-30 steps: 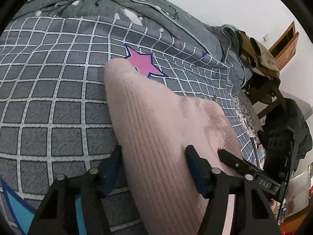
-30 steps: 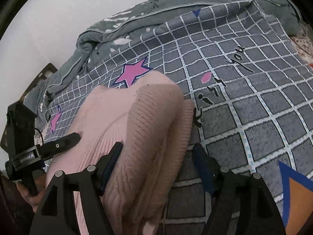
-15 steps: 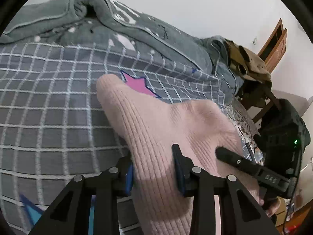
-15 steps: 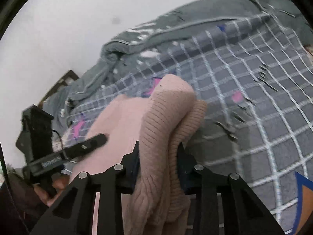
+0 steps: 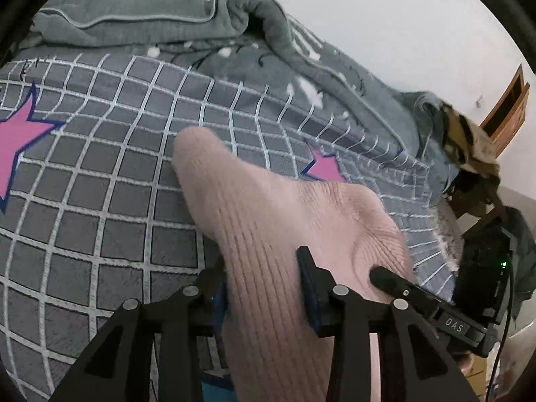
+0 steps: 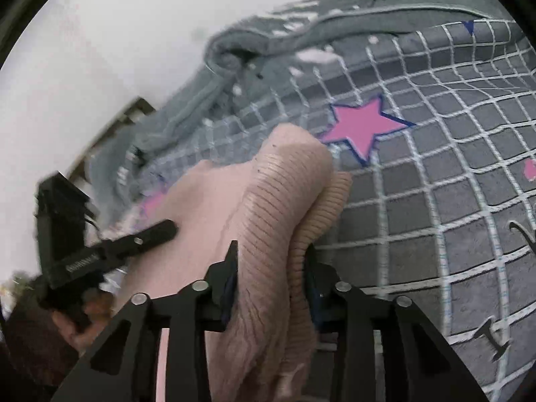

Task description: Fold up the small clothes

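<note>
A pink ribbed knit garment [image 5: 268, 207] is bunched and raised over the checked bed cover [image 5: 100, 184]. In the left wrist view my left gripper [image 5: 263, 261] pinches one fold of it, pads pressed into the knit while the jaws ease slightly apart. In the right wrist view my right gripper [image 6: 271, 248] clamps a thick doubled fold of the same garment [image 6: 284, 184], its jaws also opening a little, cloth still between them. Each view catches the other gripper beside the garment: the right one [image 5: 402, 284] and the left one [image 6: 134, 244].
A rumpled grey blanket [image 5: 134, 23] lies along the far side of the bed by the white wall. A chair piled with clothes [image 5: 469, 140] and a wooden cabinet [image 5: 509, 100] stand past the bed's right end. Pink stars [image 6: 365, 127] mark the cover.
Both grippers closed onto the pink garment and carried it sideways across the bed; the star pattern and blanket shifted in both views. The garment is now gathered narrower between the fingers.
</note>
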`<state>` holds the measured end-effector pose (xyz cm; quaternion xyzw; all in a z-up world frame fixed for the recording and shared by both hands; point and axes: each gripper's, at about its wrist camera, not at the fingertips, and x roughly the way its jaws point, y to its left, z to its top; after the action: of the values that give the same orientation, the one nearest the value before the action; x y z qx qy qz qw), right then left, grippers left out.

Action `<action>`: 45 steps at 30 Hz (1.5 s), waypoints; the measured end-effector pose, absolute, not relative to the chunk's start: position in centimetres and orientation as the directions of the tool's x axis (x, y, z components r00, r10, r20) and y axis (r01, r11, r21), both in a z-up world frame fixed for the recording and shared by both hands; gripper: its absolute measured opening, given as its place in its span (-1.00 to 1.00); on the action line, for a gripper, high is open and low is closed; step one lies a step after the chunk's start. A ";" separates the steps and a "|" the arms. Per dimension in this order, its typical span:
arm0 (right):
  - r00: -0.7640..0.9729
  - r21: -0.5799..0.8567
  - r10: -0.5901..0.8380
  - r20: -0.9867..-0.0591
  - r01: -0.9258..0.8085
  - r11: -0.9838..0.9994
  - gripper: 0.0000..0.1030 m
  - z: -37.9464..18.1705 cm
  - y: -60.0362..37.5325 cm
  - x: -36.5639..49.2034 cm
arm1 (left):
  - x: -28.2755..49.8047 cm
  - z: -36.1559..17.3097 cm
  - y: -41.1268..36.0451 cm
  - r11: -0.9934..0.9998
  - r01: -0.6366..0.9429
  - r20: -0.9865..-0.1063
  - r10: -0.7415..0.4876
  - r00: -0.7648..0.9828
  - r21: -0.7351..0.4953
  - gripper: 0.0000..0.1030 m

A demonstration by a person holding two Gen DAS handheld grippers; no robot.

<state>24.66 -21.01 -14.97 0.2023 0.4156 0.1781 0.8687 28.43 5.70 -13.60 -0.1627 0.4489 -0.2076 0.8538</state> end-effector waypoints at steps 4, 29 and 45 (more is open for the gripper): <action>0.619 0.377 0.383 -0.686 -0.147 0.914 0.08 -14.5 -21.4 24.0 | 27.9 -13.7 4.7 0.878 0.255 -0.691 -0.476 0.544 -0.404 0.18; 0.686 0.137 0.190 -0.702 -0.132 0.982 -0.56 -13.4 -19.7 23.7 | 25.9 -10.9 5.8 0.928 0.240 -0.681 -0.372 0.631 -0.284 0.31; 0.706 0.084 0.181 -0.685 -0.170 0.982 -0.43 -13.6 -18.7 25.8 | 30.2 -10.8 3.1 0.906 0.361 -0.670 -0.410 0.619 -0.220 0.31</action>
<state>25.85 -18.68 -13.61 0.0073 0.3716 0.0950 0.9235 30.18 3.11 -10.79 -0.0320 0.3801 -0.2142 0.8992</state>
